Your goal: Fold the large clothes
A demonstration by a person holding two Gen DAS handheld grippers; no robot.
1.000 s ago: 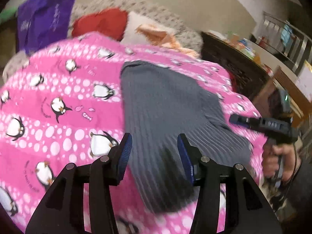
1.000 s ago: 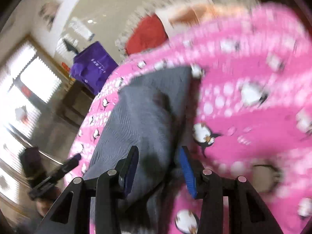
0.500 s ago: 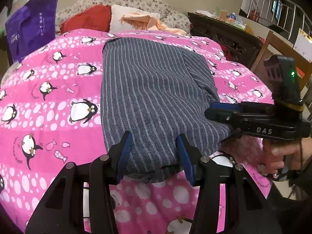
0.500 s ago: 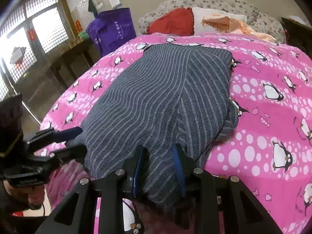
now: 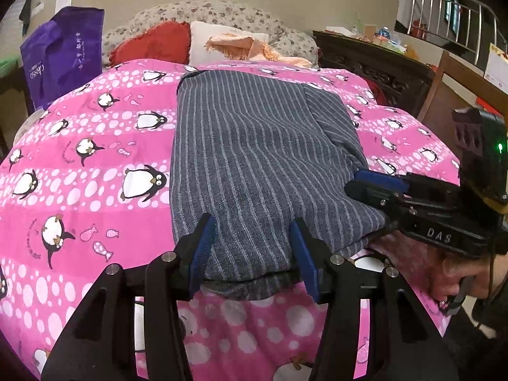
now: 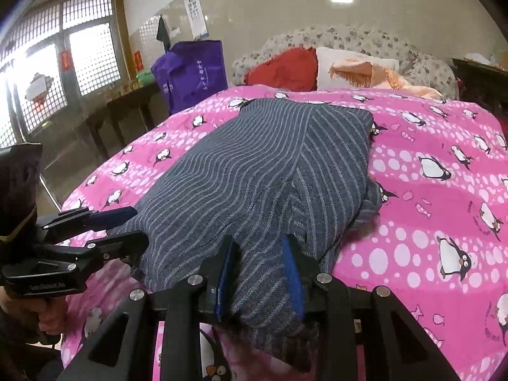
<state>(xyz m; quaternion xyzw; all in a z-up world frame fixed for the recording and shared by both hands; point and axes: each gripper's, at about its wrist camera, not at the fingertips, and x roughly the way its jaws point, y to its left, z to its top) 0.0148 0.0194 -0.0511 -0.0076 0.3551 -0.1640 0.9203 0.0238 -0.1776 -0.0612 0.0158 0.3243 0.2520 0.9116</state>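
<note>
A grey striped garment (image 5: 254, 165) lay folded lengthwise on a pink penguin quilt (image 5: 79, 165) covering the bed. Its long axis ran from the near edge away toward the pillows (image 5: 190, 44), stripes running the same way. The left gripper (image 5: 252, 254) sat at the garment's near left end, jaws opening, cloth between the pads but not pinched. The right gripper (image 6: 258, 273) sat at the near right end, its pads pressed together on a bunched fold of cloth.
</note>
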